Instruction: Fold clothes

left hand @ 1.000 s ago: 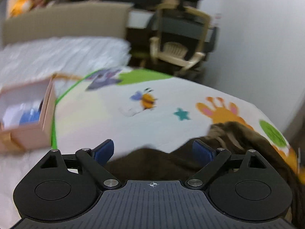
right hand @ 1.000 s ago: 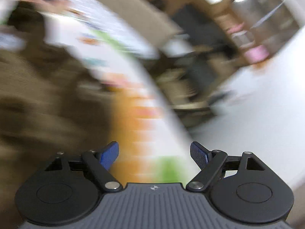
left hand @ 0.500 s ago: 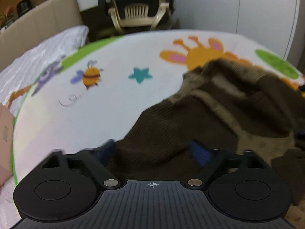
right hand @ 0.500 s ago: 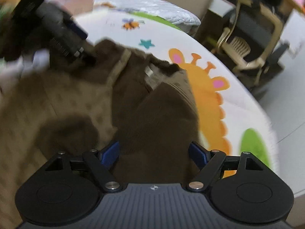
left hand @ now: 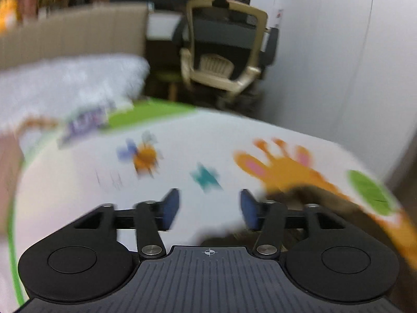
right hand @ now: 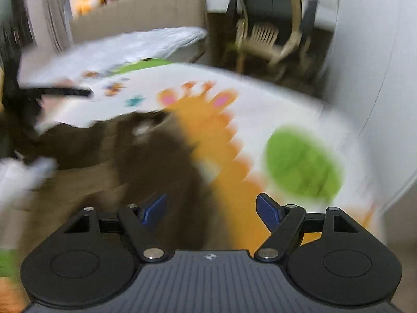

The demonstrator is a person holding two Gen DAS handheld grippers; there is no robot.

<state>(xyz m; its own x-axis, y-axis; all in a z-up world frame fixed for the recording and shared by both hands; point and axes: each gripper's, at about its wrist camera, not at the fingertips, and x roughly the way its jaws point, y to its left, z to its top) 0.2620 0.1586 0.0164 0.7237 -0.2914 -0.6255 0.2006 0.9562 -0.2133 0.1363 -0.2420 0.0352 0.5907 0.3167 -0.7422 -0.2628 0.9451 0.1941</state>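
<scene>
A dark brown knitted garment (right hand: 156, 154) lies crumpled on the cartoon play mat (right hand: 260, 99). My right gripper (right hand: 211, 208) hovers over the garment's right edge. Its jaws are closing, with fabric below the left pad and nothing pressed between the pads. My left gripper (left hand: 209, 208) points at bare white mat (left hand: 182, 143). Its jaws are closing too, with nothing between the blue pads. The garment (left hand: 302, 195) shows just behind its right finger and under the gripper body. Both views are blurred by motion.
The mat carries a giraffe, a bee, a star and a green spot. A white quilt (left hand: 65, 86) and a cardboard box wall (left hand: 73, 36) lie beyond it. A beige chair (left hand: 224, 60) stands past the far edge, beside a white wall (left hand: 338, 65).
The left view swung off the garment, which filled its jaws half a second ago, onto bare mat, and its jaws narrowed. The right view rolled and swept across the garment towards the mat's right side.
</scene>
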